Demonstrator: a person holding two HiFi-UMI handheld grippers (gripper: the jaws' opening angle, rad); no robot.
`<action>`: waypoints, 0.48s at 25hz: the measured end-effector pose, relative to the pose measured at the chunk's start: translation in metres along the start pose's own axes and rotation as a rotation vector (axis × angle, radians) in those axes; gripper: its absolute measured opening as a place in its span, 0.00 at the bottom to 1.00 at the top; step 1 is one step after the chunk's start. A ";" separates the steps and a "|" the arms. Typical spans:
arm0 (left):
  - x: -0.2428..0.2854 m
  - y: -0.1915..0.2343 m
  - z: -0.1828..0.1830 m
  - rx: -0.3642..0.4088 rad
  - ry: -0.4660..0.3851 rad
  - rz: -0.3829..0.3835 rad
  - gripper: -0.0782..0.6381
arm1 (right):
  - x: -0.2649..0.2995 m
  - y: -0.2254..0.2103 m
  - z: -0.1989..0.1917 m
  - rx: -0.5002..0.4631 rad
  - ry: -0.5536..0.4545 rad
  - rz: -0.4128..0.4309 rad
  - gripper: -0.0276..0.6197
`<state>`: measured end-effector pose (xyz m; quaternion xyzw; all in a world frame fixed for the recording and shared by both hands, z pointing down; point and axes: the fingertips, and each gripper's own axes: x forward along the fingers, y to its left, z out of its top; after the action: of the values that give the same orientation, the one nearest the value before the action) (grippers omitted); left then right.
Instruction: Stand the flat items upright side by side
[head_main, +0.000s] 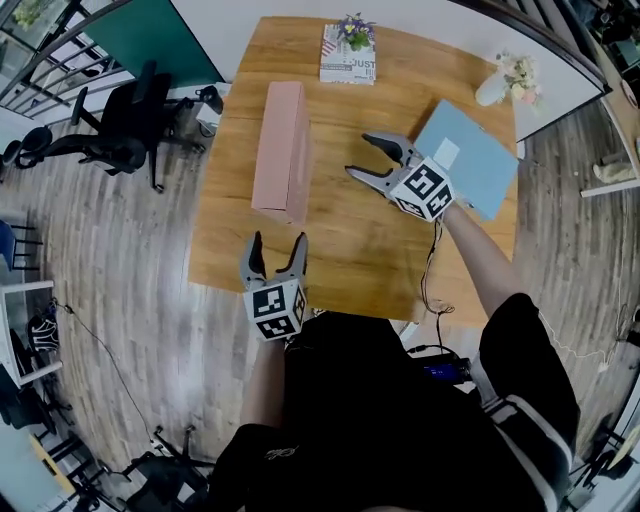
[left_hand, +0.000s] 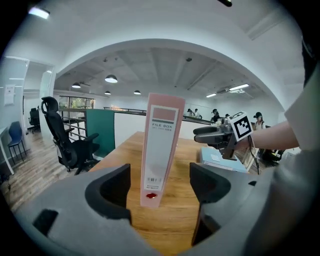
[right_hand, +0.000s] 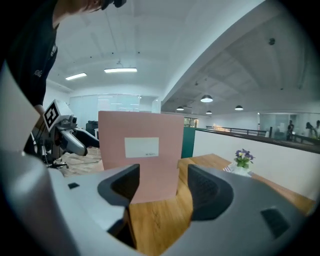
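A pink file box (head_main: 283, 150) stands upright on the wooden table (head_main: 340, 250); its spine (left_hand: 159, 150) faces the left gripper view and its broad side (right_hand: 142, 150) faces the right gripper view. A light blue flat box (head_main: 468, 158) lies flat at the table's right edge, also seen as the blue box (left_hand: 220, 161). My left gripper (head_main: 276, 245) hovers open at the near table edge, pointing at the pink spine, nothing between its jaws (left_hand: 160, 187). My right gripper (head_main: 358, 155) is open between the two boxes, aimed at the pink box and apart from it (right_hand: 159, 192).
A printed box topped with purple flowers (head_main: 348, 52) sits at the table's far edge, and a white vase of flowers (head_main: 505, 82) at the far right corner. A black office chair (head_main: 120, 125) stands on the floor to the left. A cable hangs off the near right edge.
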<state>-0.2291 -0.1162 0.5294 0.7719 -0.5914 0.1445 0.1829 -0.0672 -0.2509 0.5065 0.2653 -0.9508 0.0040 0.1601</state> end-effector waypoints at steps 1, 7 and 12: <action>-0.003 -0.001 -0.005 0.000 0.009 -0.014 0.64 | -0.012 0.004 -0.003 0.015 -0.004 -0.029 0.51; -0.009 -0.033 -0.033 0.020 0.059 -0.171 0.63 | -0.086 0.029 -0.022 0.077 0.014 -0.236 0.50; -0.003 -0.089 -0.046 0.041 0.069 -0.349 0.63 | -0.152 0.059 -0.041 0.109 0.050 -0.406 0.49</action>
<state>-0.1443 -0.0716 0.5595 0.8609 -0.4388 0.1491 0.2099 0.0384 -0.1202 0.5037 0.4597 -0.8718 0.0297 0.1667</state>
